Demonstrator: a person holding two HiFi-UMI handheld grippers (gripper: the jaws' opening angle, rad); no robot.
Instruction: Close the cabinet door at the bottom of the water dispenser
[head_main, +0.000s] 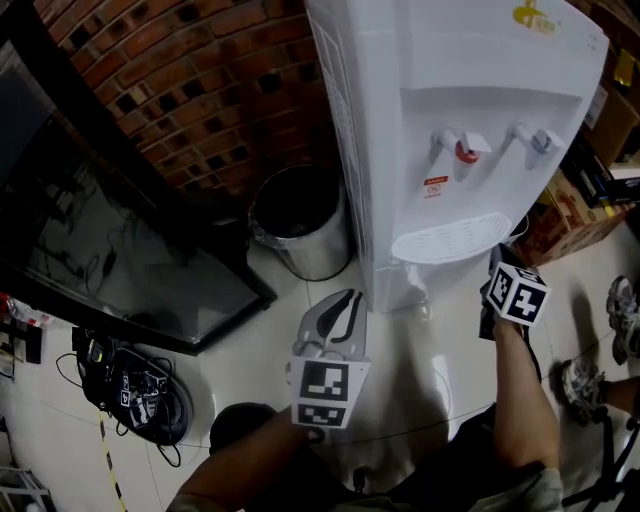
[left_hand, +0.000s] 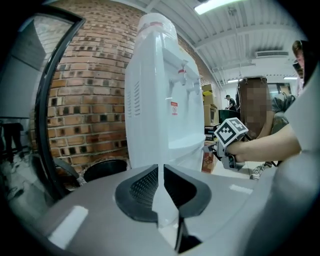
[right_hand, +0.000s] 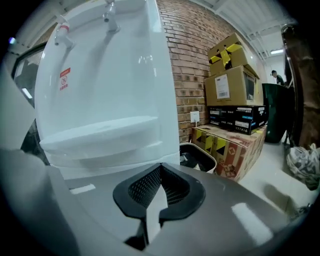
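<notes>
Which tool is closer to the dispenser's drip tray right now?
Right. The right tool is close up in front of the drip tray; the left tool is farther off, by the water dispenser's base corner near the metal bin.

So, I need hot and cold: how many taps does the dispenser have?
2: a red tap on the left of the dispenser front, a blue tap to its right, both above the drip tray. No others show.
</notes>
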